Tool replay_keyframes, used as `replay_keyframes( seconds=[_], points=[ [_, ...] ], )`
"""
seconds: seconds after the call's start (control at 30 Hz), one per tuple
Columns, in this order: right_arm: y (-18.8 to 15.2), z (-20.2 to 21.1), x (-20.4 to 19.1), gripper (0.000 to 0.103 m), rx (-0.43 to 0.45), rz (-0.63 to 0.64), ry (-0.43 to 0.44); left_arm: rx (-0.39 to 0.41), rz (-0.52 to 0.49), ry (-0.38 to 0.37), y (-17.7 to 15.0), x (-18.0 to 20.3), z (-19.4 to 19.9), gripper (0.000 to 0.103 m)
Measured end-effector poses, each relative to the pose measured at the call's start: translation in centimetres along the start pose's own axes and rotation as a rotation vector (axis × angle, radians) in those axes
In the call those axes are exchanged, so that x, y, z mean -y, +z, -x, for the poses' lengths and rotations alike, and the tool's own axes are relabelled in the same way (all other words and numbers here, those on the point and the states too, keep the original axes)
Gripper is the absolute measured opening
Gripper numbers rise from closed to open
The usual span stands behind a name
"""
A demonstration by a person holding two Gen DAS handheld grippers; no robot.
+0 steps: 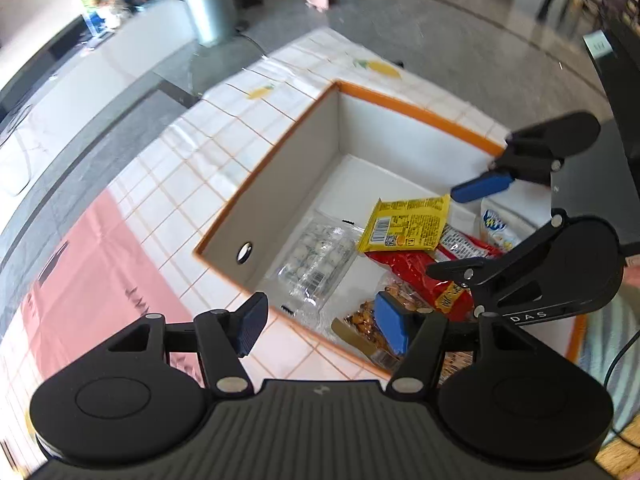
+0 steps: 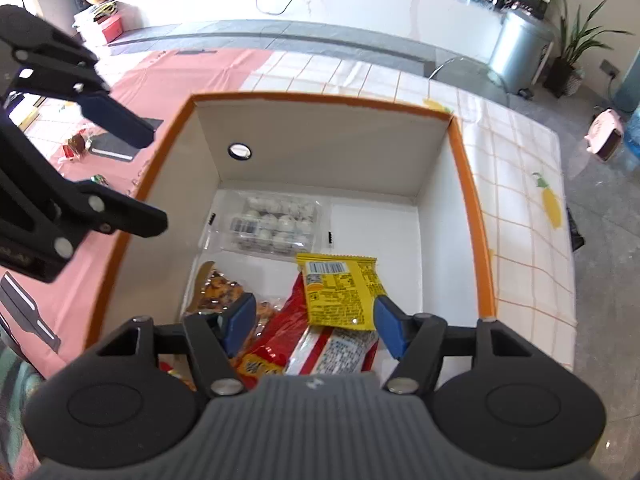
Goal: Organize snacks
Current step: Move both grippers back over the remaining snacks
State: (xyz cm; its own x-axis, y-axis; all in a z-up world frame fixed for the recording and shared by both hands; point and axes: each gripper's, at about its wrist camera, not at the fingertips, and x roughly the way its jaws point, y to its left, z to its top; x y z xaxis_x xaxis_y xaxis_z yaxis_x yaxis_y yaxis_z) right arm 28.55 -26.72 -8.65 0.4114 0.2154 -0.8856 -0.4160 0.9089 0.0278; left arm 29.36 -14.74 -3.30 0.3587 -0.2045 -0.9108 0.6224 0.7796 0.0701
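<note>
Both grippers hang over the orange-rimmed box (image 2: 470, 184), jaws apart, nothing held. Right gripper (image 2: 316, 322) sits low inside the box, its pads either side of the yellow packet (image 2: 340, 292), which lies on the red packets (image 2: 280, 332) at the box's near end. Clear tray of white balls (image 2: 276, 224) lies against the box's far wall; nut bag (image 2: 218, 292) at the near left corner. Left gripper (image 1: 324, 328) hovers above the box's rim.

Risks, as I judge them: closing now may pinch the red packet under the yellow one and drag both. The two grippers are close together over the box; they could collide. More snacks (image 2: 76, 146) sit on the surface left of the box, possibly missed.
</note>
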Motion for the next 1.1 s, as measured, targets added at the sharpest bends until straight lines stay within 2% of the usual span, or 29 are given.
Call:
replay_keyframes(
  seconds=[0.17, 0.47, 0.77, 0.83, 0.93, 1.1],
  points=[
    [-0.4, 3.0, -2.3, 0.065, 0.051, -0.029, -0.042, 0.091, 0.125, 0.003, -2.8, -0.9, 4.0, 0.072],
    [-2.1, 7.0, -7.2, 0.066, 0.138, -0.069, -0.009, 0.208, 0.363, 0.049, -10.3, -2.7, 8.8, 0.072],
    [-4.4, 9.2, -13.7, 0.067, 0.254, -0.075, 0.018, 0.322, 0.618, 0.157, -18.0, -6.0, 12.8, 0.072],
    [-4.8, 9.4, -15.2, 0.067, 0.295, -0.088, 0.022, 0.327, 0.670, 0.197, -19.5, -6.7, 13.1, 0.072],
    [-5.5, 8.9, -17.2, 0.067, 0.340, -0.102, 0.033, 0.320, 0.735, 0.203, -21.7, -7.8, 13.1, 0.072],
    [-5.8, 6.8, -20.1, 0.067, 0.342, -0.114, 0.037, 0.276, 0.838, 0.233, -24.8, -9.5, 12.0, 0.072]
  ],
)
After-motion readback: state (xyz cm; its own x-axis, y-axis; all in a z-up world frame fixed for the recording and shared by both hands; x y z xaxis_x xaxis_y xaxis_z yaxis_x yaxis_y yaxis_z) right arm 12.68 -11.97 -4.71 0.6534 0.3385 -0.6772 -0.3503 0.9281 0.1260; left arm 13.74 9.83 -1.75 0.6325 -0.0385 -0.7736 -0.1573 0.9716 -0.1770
